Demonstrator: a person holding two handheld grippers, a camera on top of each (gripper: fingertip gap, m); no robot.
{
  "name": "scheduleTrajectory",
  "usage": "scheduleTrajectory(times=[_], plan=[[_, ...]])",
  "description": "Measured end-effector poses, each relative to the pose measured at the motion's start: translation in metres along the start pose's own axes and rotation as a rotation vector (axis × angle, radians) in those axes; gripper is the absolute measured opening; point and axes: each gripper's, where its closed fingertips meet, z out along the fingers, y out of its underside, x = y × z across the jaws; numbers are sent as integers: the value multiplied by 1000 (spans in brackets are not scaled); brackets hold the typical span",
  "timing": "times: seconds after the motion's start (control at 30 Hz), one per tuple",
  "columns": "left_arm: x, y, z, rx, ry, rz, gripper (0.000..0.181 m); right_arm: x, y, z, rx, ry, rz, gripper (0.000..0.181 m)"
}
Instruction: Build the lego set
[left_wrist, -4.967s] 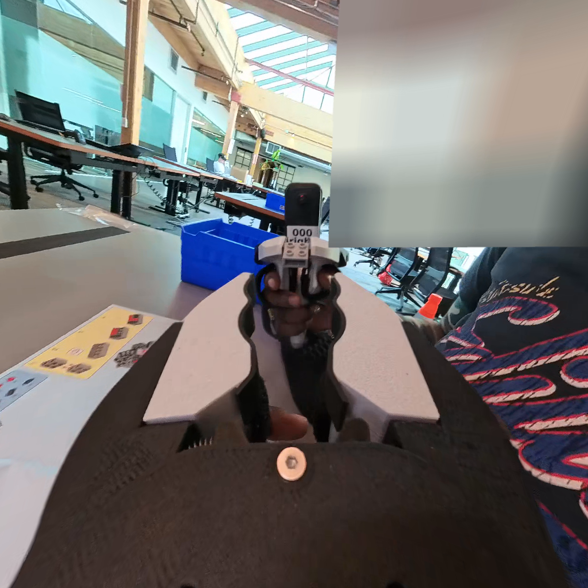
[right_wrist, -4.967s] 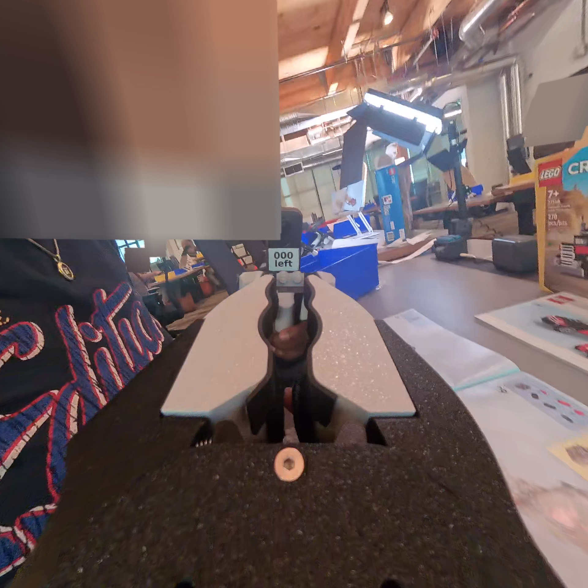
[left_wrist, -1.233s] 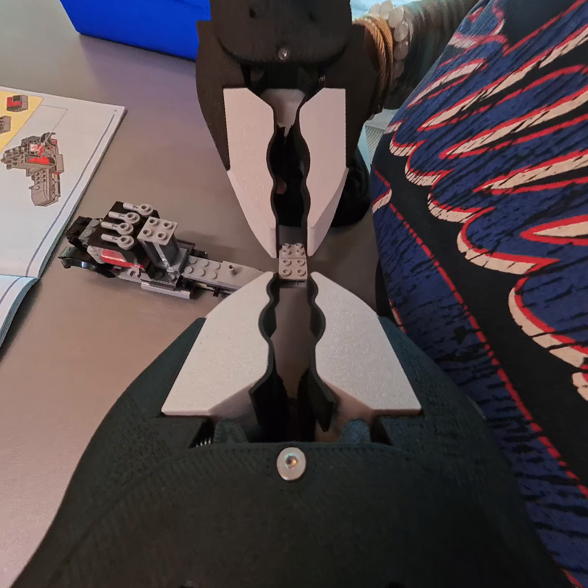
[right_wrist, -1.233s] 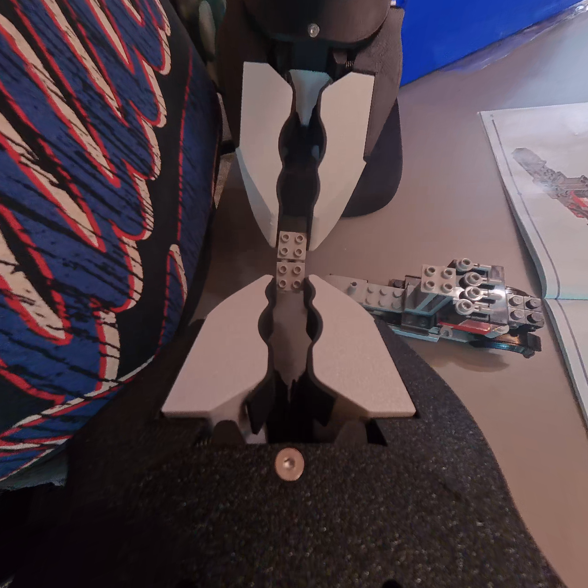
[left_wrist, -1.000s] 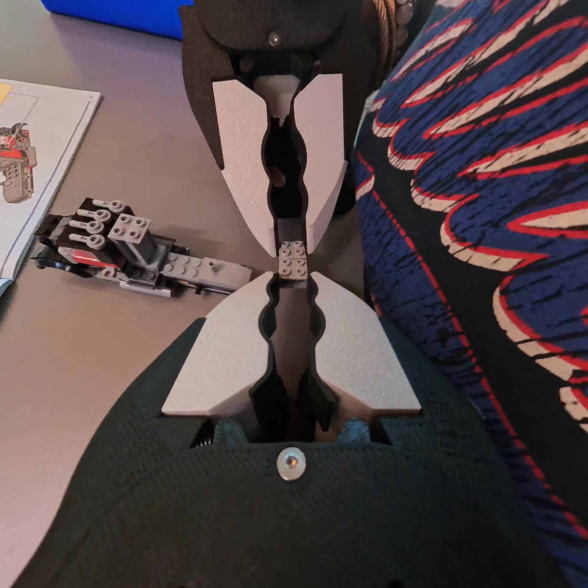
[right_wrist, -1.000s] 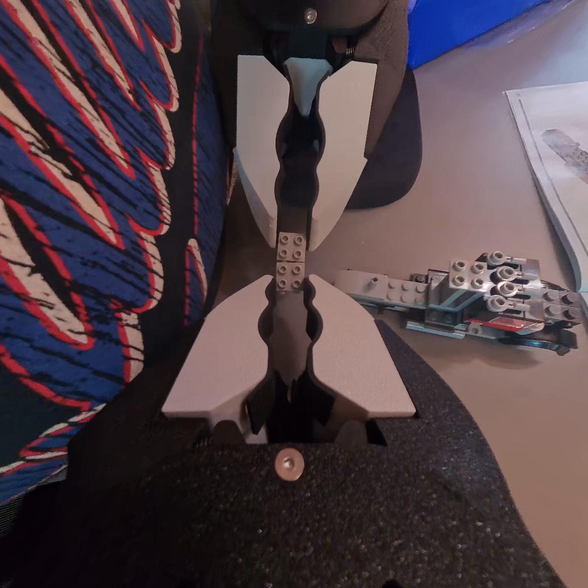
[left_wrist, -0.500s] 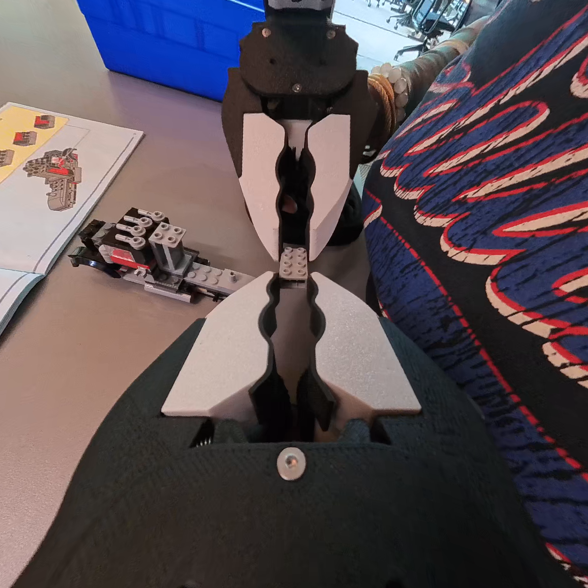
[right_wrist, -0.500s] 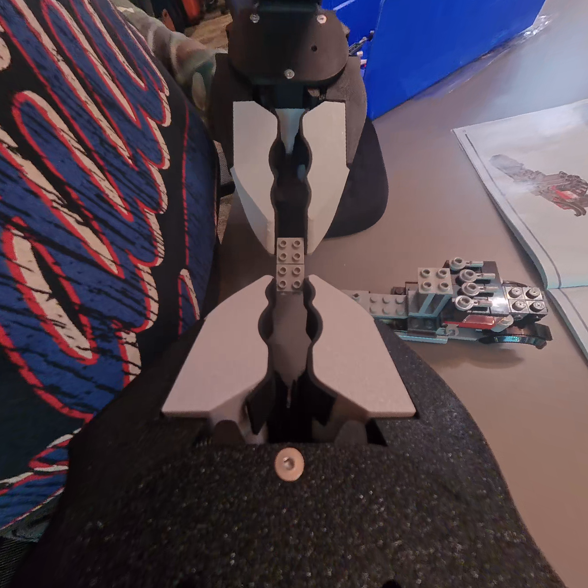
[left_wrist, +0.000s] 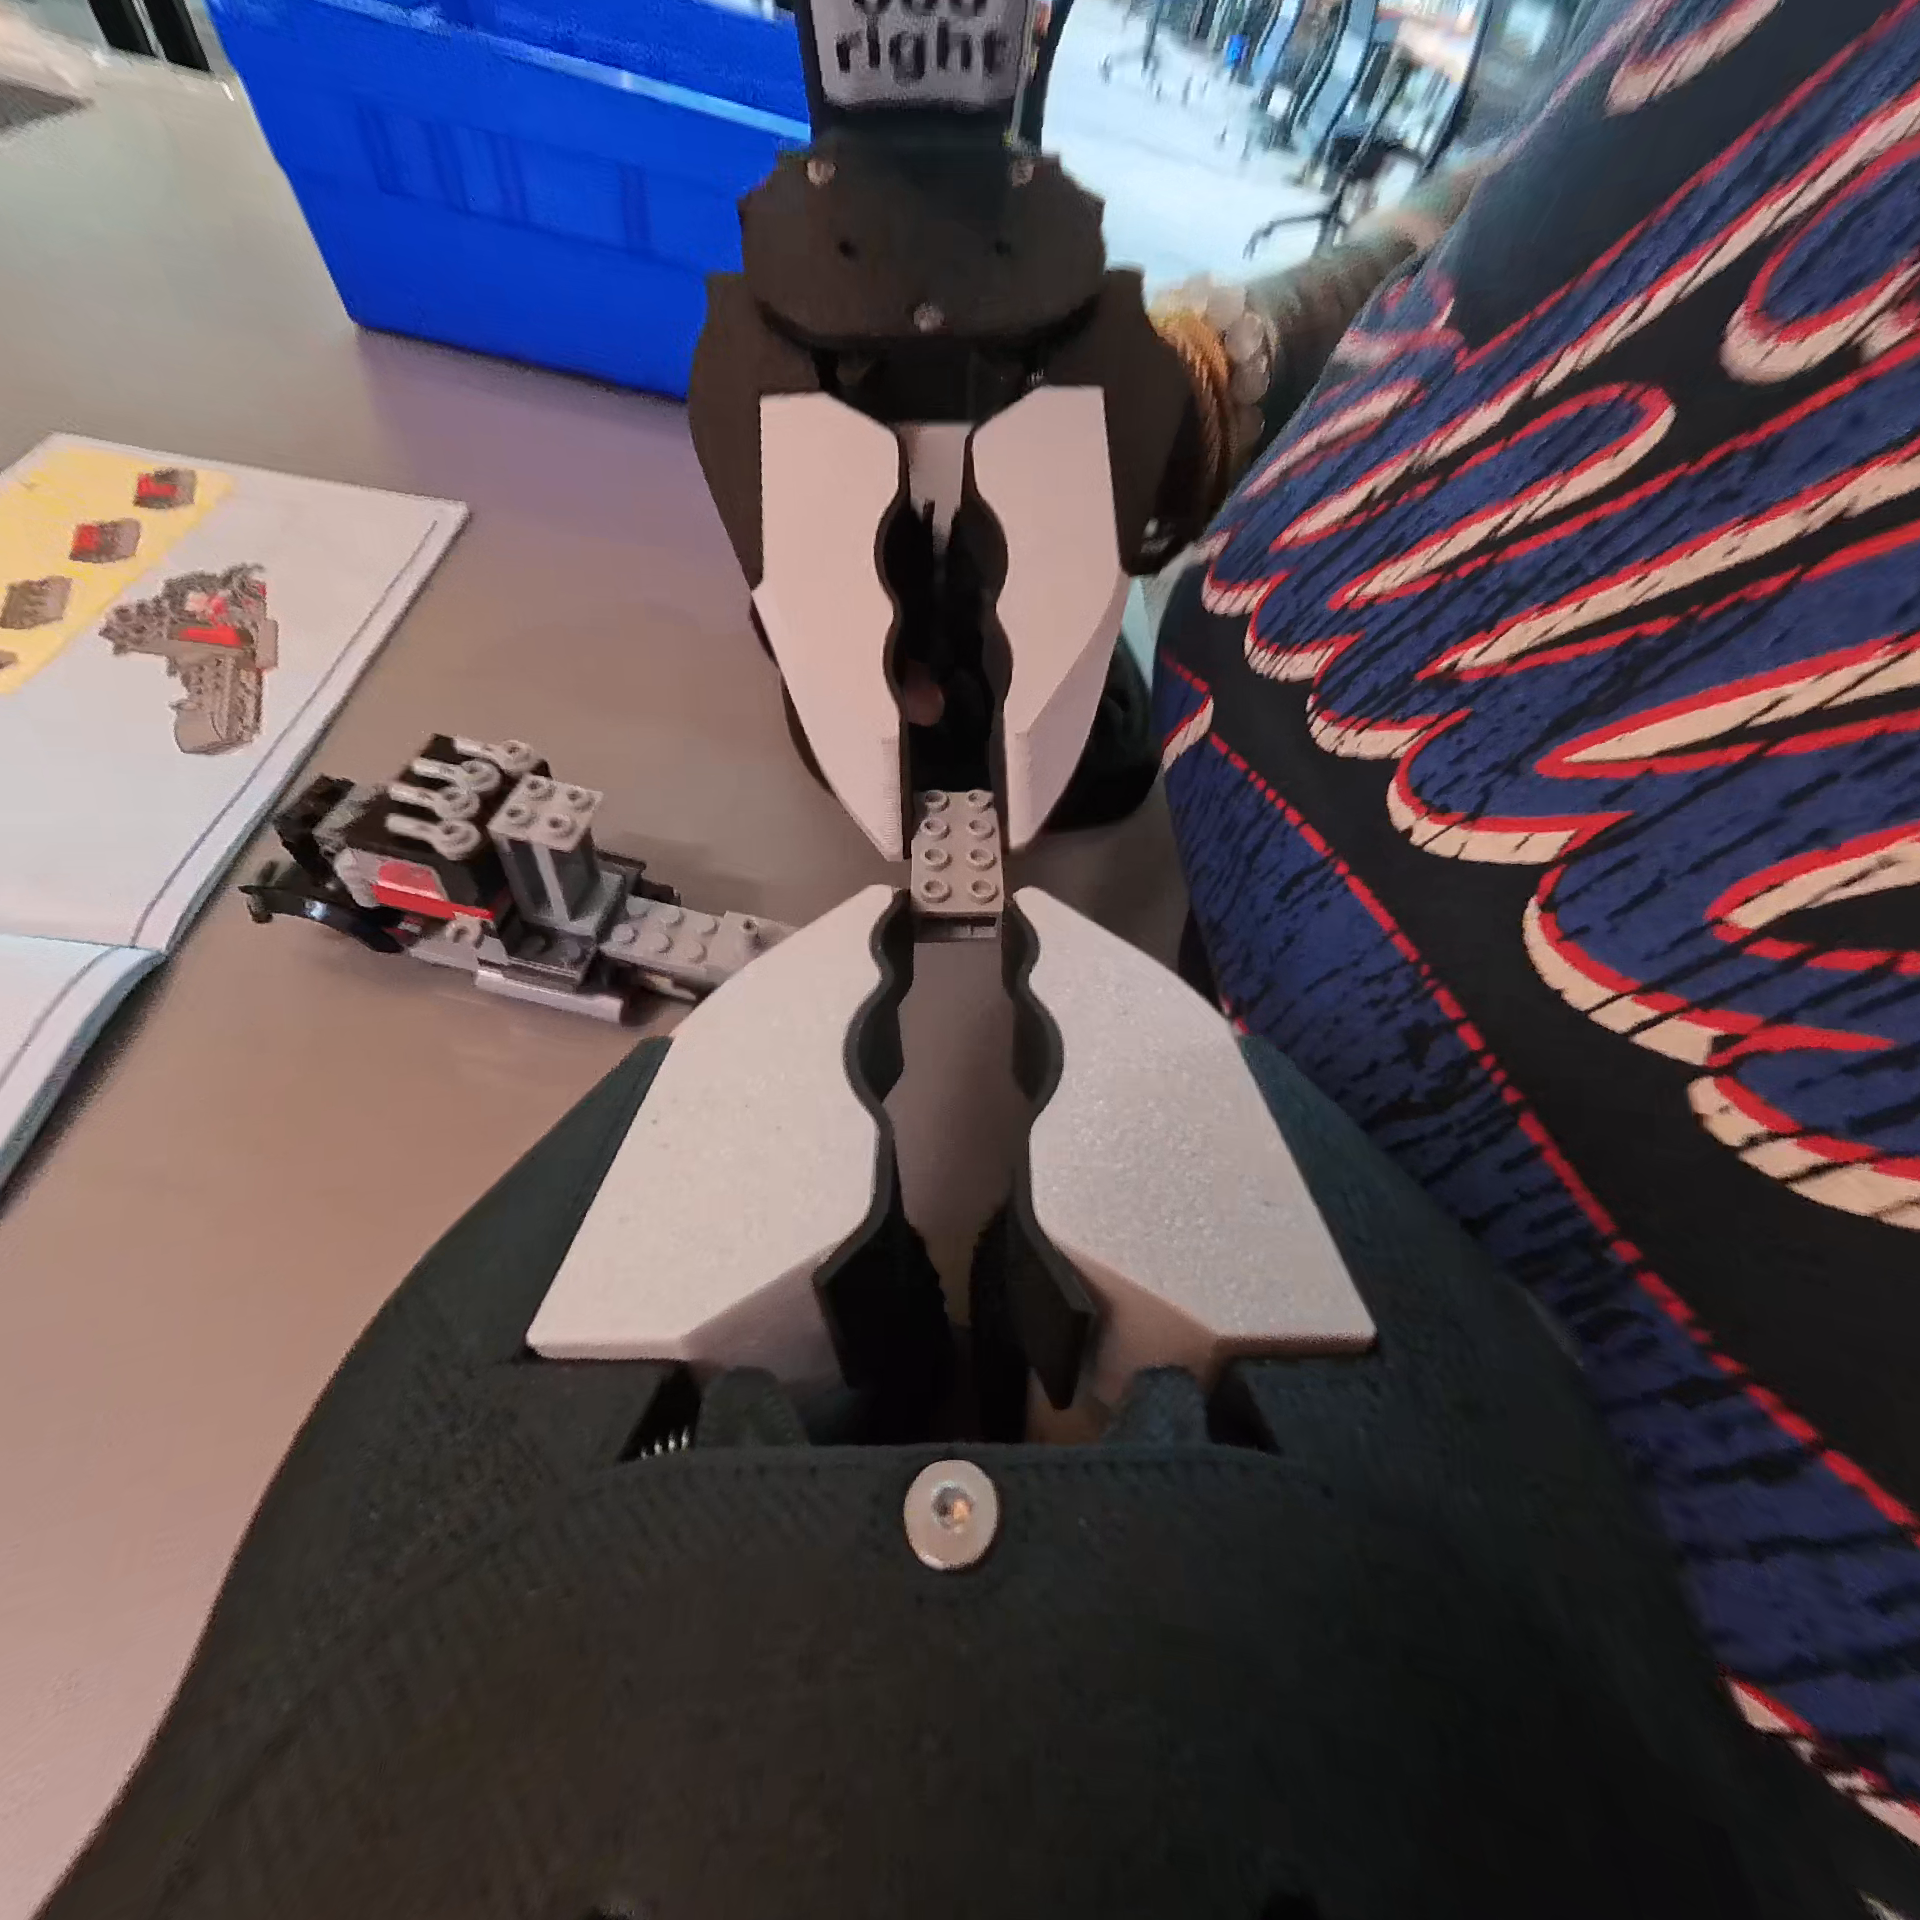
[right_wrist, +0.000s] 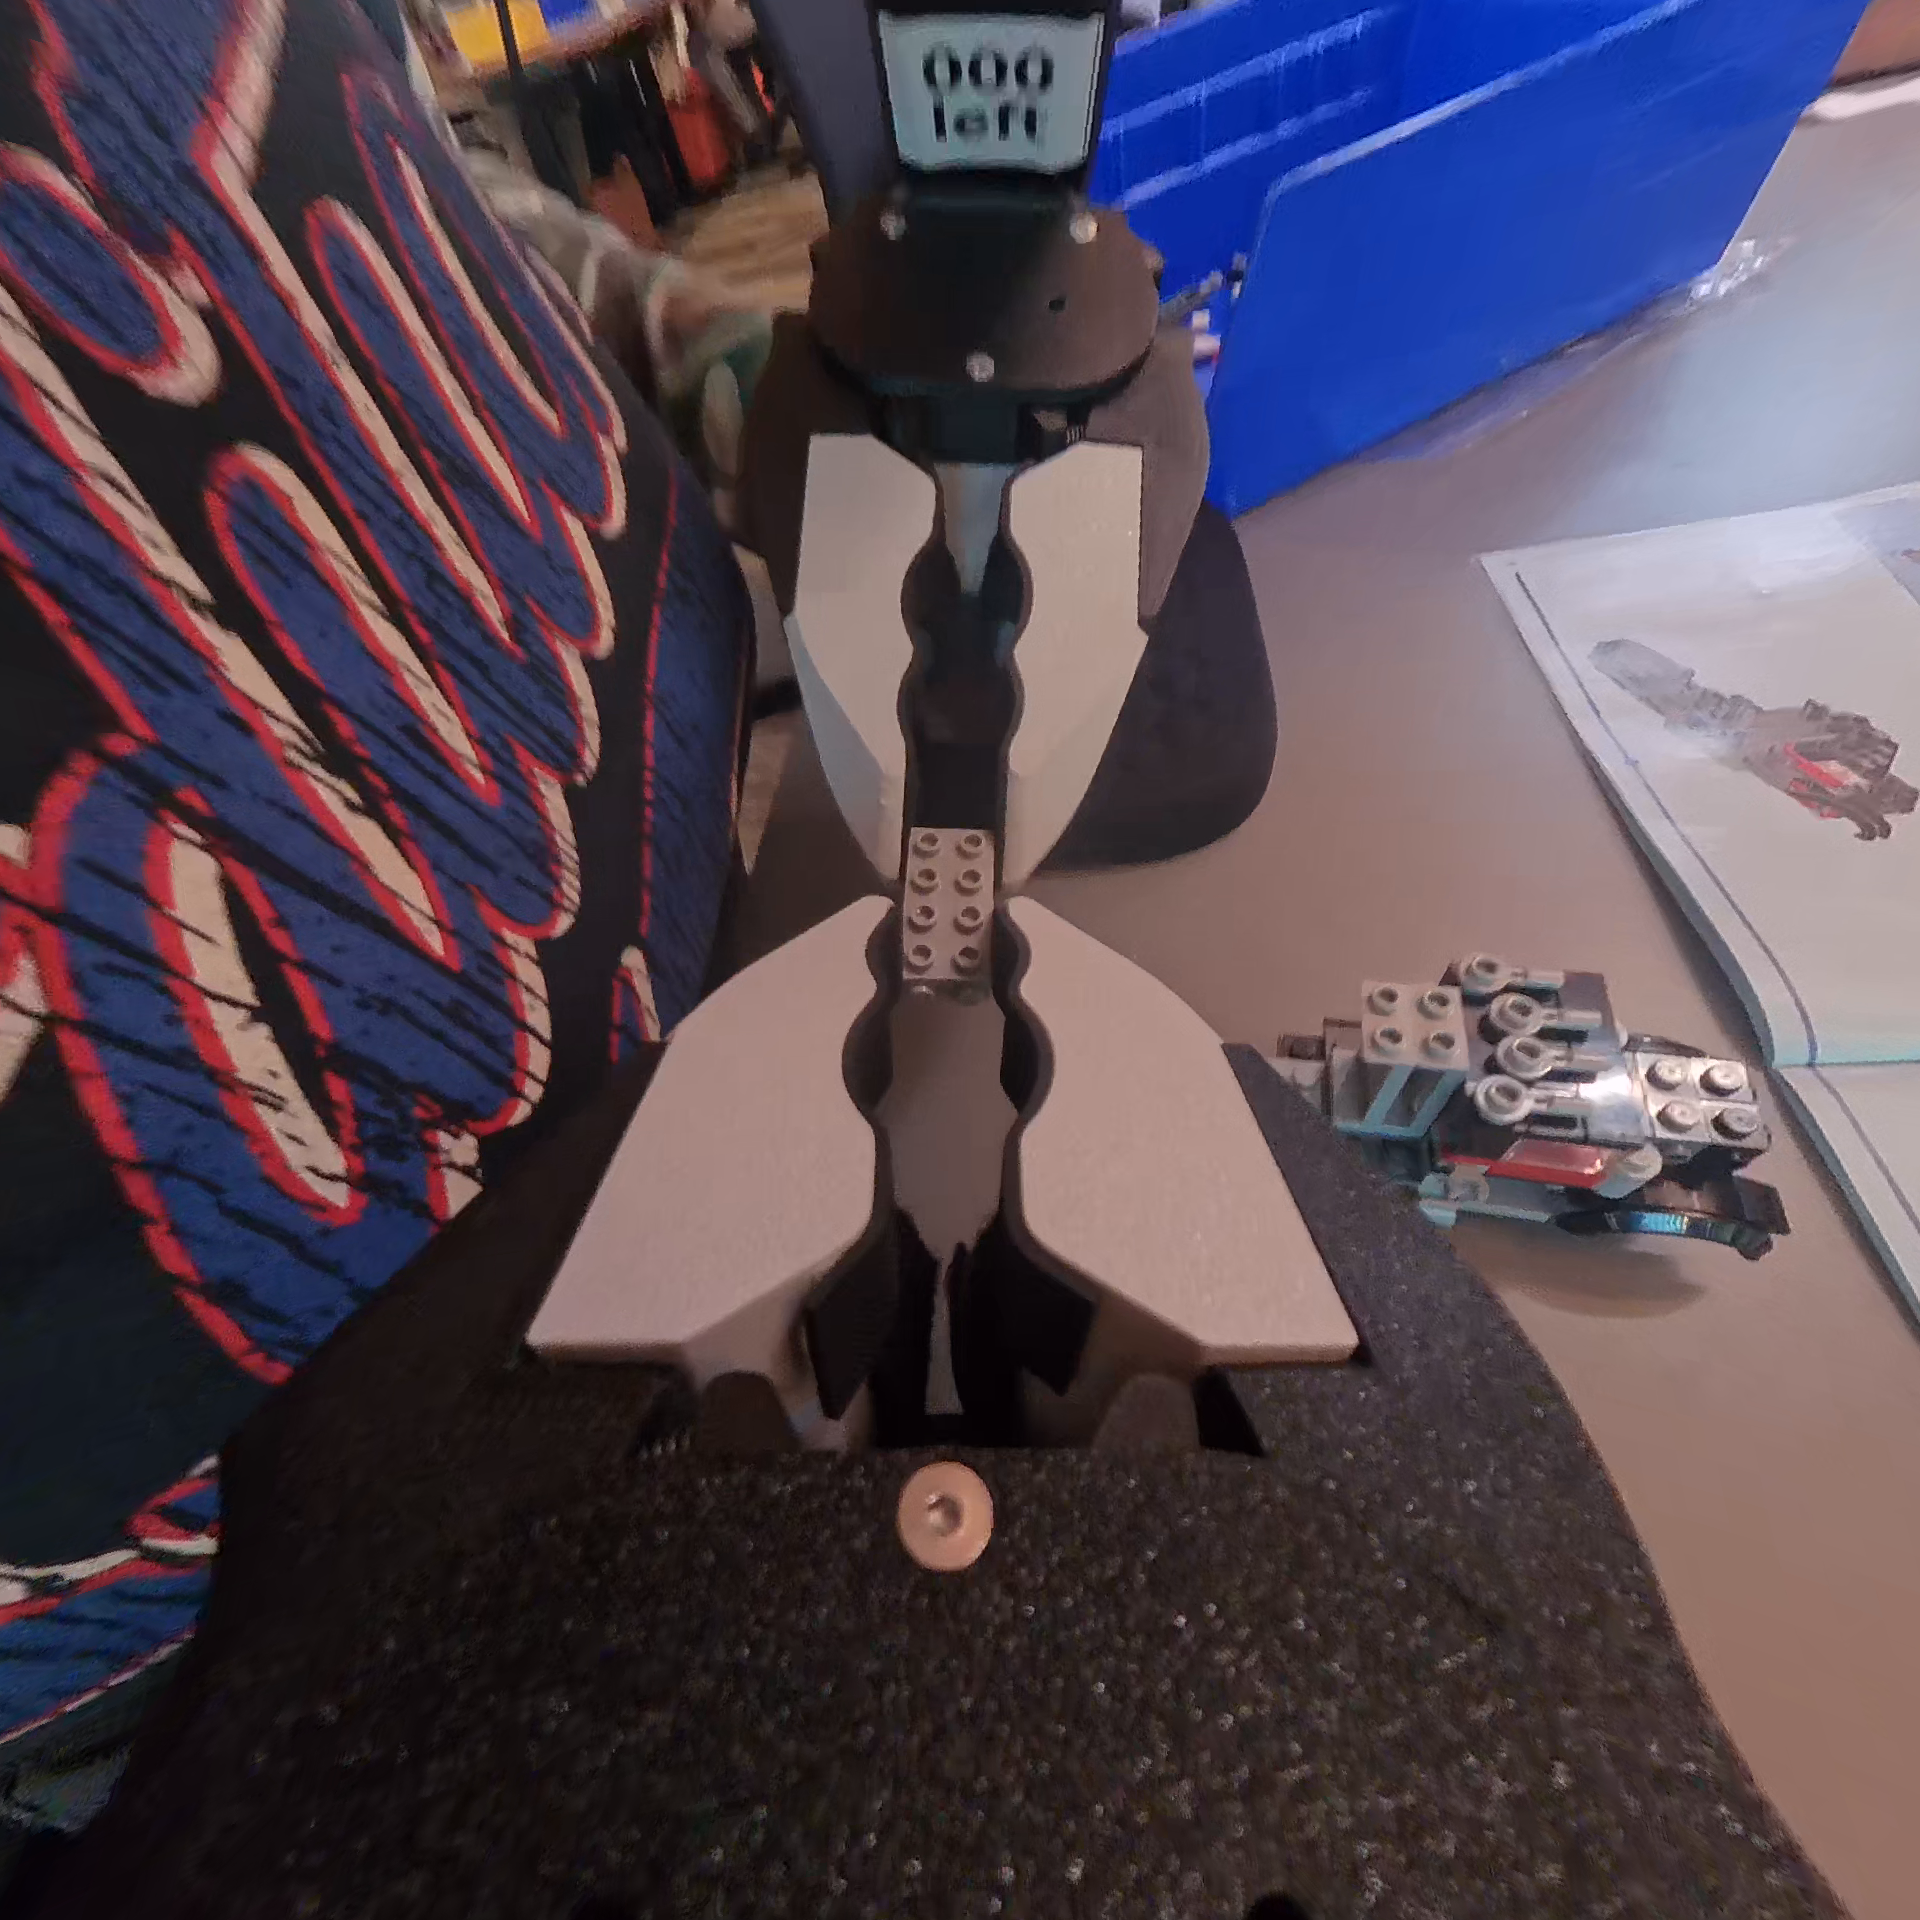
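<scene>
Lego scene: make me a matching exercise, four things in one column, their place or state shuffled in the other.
1. grey plate
2. model
3. booklet
4. bin

A. blue, at the table's far side
B. lying open on the table
C. pinched between both grippers' tips
D. part-built, standing free on the table

Pairs: 1-C, 2-D, 3-B, 4-A

wrist cams face each other, close, angled down at table (left_wrist: 312, 1143); both share lego model (right_wrist: 1538, 1101).

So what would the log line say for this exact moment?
left gripper: shut on grey brick | right gripper: shut on the same brick | grippers tip to tip above table | model: on table, untouched
</scene>
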Motion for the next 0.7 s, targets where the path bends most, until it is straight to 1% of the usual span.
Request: scheduleTrajectory(times=[0.07,0.1,0.13,0.2,0.27,0.37,0.7], plan=[[-1,-12,-6,84,12,-23,17,3,-17,-6,108,-11,28,18],[-2,-20,-8,134,20,-32,16,8,-25,-10,158,5,41,28],[-3,-26,-11,178,23,-39,16,10,-30,-13,193,10,43,32],[-4,-35,-13,238,20,-46,16,10,-36,-17,227,1,29,31],[-4,-42,-14,283,19,-51,16,7,-34,-16,207,-2,-2,32],[-5,-44,-15,301,12,-54,16,5,-40,-19,246,19,-43,17],[-3,-44,-15,299,16,-41,16,4,-40,-19,261,33,-39,17]])
